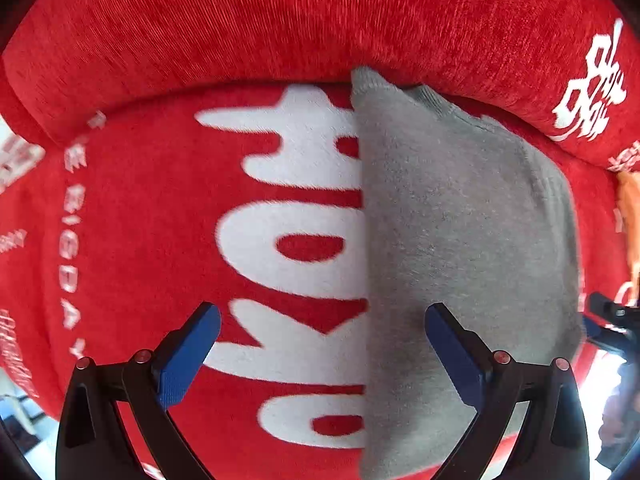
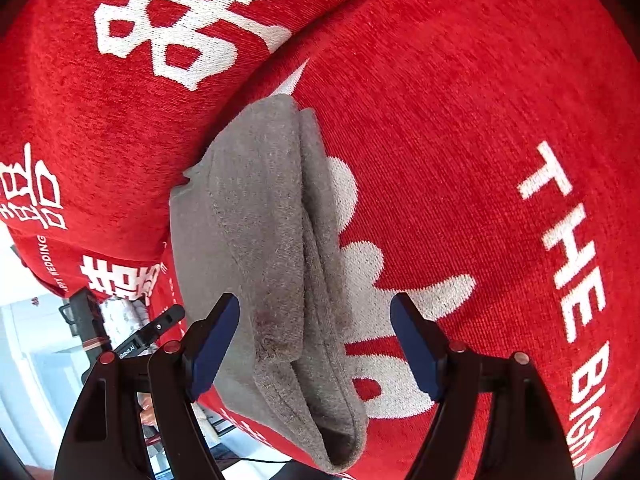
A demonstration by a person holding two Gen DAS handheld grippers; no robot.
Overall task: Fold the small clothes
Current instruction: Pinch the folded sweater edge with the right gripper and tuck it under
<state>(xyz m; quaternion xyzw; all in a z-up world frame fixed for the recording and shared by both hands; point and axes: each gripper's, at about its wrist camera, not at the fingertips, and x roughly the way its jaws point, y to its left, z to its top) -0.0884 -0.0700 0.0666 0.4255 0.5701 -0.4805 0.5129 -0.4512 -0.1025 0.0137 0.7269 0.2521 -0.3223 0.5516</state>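
A small grey knit garment (image 1: pixel 460 240) lies folded on a red cover with large white lettering (image 1: pixel 160 220). Its straight folded edge runs down the middle of the left wrist view. My left gripper (image 1: pixel 322 344) is open and empty, hovering just above that edge, one blue finger over the red cover and the other over the grey cloth. In the right wrist view the garment (image 2: pixel 256 240) shows as stacked layers with a hem. My right gripper (image 2: pixel 316 344) is open and empty, its fingers on either side of the garment's near part.
A red cushion (image 1: pixel 280 20) with white characters rises behind the garment; it also shows in the right wrist view (image 2: pixel 100 100). Something orange (image 1: pixel 630 216) lies at the right edge. The right gripper's dark body (image 1: pixel 612 324) shows at the right. The seat edge and floor (image 2: pixel 36 340) lie at lower left.
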